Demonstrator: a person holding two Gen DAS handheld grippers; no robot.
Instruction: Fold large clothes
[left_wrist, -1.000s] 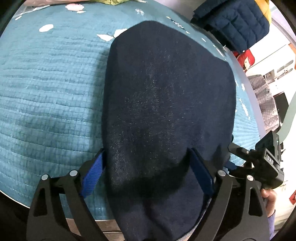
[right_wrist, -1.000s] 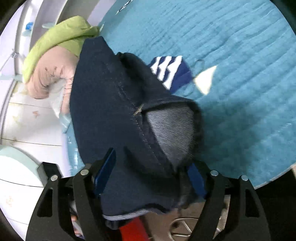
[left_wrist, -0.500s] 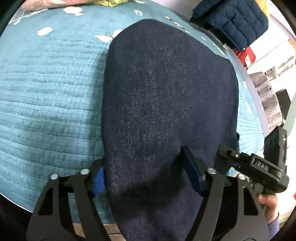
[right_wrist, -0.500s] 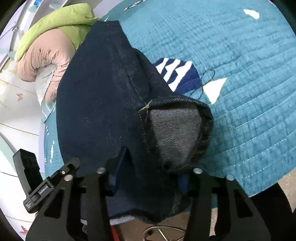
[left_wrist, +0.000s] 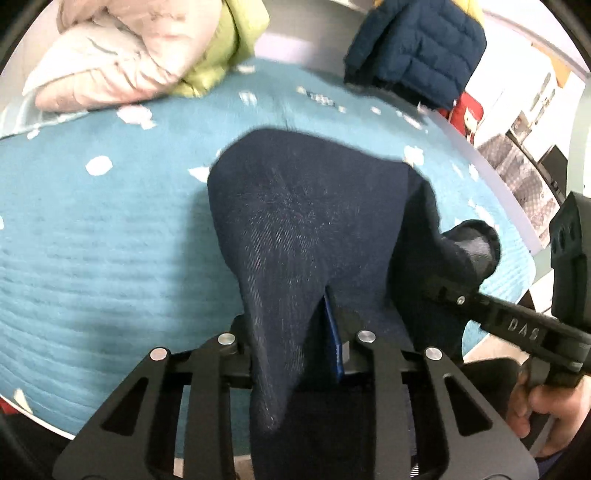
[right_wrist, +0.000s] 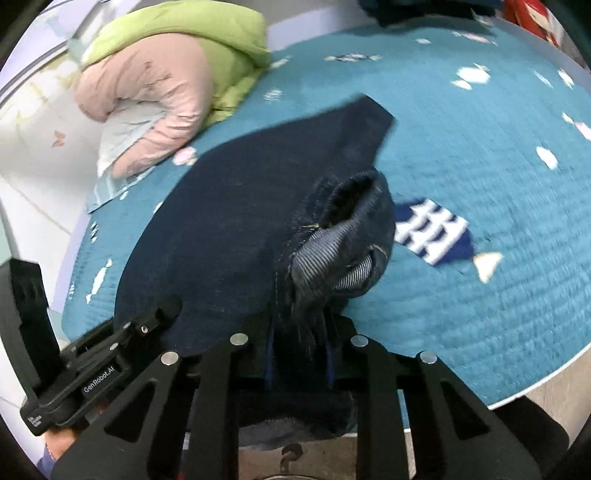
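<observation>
Left wrist view takes in a bed under a teal quilted cover (left_wrist: 92, 251) dotted with small white shapes, seen also from the right wrist (right_wrist: 480, 295). Across the near part of the cover lies the dark denim garment (left_wrist: 306, 221), its far end flat on the quilt and its near edge drawn up off it toward both cameras (right_wrist: 229, 236). At the head of the bed sits a rolled pink and green duvet (left_wrist: 140, 55), well apart from the denim (right_wrist: 159, 81). A navy puffer jacket (left_wrist: 417, 48) hangs or lies past the far right corner. A striped navy-and-white patch (right_wrist: 428, 229) on the cover shows just beside the bunched waistband.

The left claw (left_wrist: 295, 332) is closing, its jaws pinching a ridge of the denim edge between them; a blue pad shows against the cloth. The right claw (right_wrist: 299, 339) is also closing, clamped on a gathered fold with stitched seams and pale inner weave. A person's hand (left_wrist: 546, 410) grips the right tool's handle at the frame's lower right.
</observation>
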